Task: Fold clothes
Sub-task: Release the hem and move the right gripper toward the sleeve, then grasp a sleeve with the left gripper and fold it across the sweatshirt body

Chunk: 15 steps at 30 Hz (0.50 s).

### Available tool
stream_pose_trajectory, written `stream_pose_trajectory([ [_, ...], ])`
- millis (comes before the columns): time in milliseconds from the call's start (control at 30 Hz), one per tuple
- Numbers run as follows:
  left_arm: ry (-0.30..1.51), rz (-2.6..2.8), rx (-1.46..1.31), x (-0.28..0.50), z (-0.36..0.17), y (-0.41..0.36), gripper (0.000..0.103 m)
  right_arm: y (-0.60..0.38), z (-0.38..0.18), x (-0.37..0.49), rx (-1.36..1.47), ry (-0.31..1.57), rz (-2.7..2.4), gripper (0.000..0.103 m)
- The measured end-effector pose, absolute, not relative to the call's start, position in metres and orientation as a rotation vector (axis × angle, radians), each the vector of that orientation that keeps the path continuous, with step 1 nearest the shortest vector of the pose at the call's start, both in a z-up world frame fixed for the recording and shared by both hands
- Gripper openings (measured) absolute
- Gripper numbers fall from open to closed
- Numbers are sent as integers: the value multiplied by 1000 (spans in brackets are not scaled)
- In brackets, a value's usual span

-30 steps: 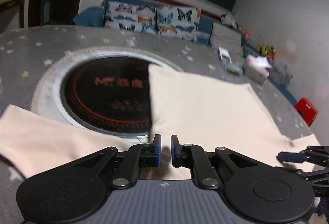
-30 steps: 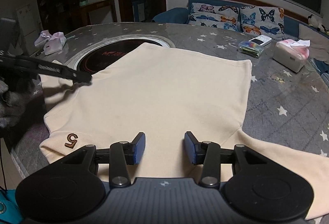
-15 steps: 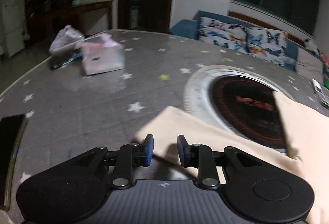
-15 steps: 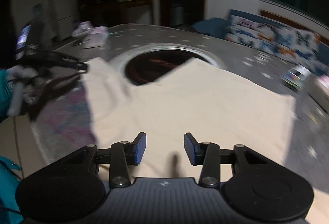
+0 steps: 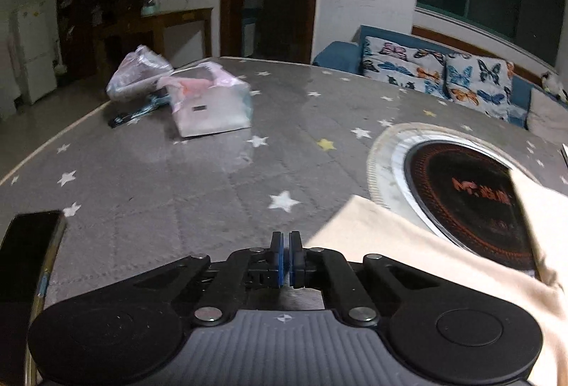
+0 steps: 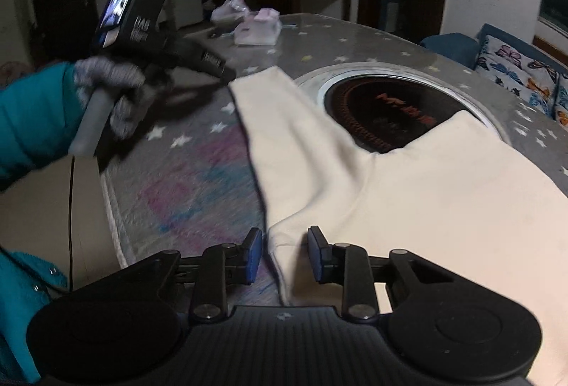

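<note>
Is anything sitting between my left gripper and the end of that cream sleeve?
Nothing visible. The left gripper, jaws shut and empty, sits just left of the cream garment's sleeve end, with only bare grey star-print tablecloth between. The black phone lies off to the left.

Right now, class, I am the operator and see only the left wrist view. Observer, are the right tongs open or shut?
Observer: Open. The right tongs are apart, and the cream garment's near edge shows between them.
Operator: Is its sleeve folded in yet?
Observer: No. The sleeve runs flat from the body, past the left side of the round hob.
Operator: What holds my device?
Observer: A grey-gloved hand with a teal cuff.
</note>
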State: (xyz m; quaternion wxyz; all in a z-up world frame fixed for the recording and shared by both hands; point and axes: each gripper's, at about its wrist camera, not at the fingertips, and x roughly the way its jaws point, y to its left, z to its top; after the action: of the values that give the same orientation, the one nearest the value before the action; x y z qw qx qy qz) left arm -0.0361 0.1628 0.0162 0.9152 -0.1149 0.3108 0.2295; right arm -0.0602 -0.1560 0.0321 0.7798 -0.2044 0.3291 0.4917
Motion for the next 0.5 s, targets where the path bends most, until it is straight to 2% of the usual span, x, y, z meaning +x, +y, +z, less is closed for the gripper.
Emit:
stream_pose_trajectory([
  [133,638,445,-339,-50,21,170,10,-158,38,-61,-423,710,1070,27],
  [167,642,432,-351,-51,21,168,14,-158,39,-60,-419,709,1071,27],
  [233,651,413,-363,-53,21,164,32,-158,40,-59,-414,707,1071,28],
  [467,652,408,-365,-39,17,155,29,-165,47,-58,-381,691,1048,28],
  [500,649,409,-360,-36,16,155,19,-167,48,-58,-375,689,1044,28],
])
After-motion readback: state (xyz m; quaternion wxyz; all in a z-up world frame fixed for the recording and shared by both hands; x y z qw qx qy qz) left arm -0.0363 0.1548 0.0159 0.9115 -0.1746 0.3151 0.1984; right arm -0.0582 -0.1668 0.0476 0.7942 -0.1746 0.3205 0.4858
